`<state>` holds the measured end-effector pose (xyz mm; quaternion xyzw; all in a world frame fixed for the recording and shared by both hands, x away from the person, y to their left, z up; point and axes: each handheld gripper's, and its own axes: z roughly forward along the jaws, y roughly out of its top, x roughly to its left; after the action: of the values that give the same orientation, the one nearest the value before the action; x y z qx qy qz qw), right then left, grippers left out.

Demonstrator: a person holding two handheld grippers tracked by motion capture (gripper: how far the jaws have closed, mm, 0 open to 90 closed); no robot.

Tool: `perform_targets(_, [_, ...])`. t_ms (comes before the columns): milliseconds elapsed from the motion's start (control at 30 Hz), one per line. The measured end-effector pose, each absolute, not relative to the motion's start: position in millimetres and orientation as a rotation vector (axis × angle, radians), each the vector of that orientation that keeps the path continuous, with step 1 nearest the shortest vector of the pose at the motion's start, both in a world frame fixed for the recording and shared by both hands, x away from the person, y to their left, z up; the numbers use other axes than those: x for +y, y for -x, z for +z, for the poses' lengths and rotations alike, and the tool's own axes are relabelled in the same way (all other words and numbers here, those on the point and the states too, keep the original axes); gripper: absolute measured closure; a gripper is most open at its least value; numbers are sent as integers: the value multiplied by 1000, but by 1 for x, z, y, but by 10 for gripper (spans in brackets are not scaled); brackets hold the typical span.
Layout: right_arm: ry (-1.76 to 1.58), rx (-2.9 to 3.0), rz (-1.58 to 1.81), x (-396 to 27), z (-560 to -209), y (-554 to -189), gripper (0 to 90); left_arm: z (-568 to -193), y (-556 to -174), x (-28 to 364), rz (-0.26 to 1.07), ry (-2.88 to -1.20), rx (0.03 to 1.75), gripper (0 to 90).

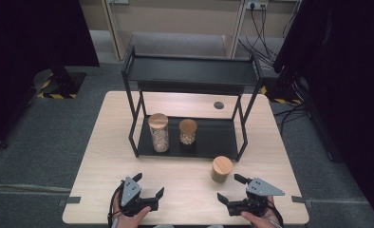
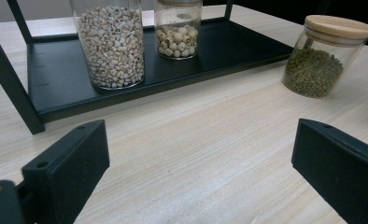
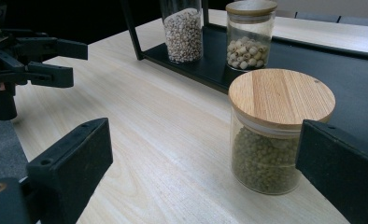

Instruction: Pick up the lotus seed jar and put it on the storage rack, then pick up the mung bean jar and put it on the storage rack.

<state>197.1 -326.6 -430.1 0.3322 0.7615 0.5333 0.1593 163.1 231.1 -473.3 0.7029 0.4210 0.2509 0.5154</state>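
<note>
Green-bean jar (image 3: pixel 265 140) stands just ahead of the right gripper (image 1: pixel 236 188), jaws wide; grasp below the lid; left gripper (image 1: pixel 149 186) open, empty.

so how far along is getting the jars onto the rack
Two jars already stand on the rack's lower shelf: the tall jar of pale grains and the short jar of round seeds. The green bean jar stands on the table in front of the rack, lid on. Nothing is in hand: the right gripper is open just short of it, and the left gripper is open and empty.
</note>
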Motion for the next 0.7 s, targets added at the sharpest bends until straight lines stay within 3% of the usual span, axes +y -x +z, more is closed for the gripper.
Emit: perform_targets(700, [-1021,2151,1472,-328,-432,-201,45,-473,-163,231,605,-1691,1011,37])
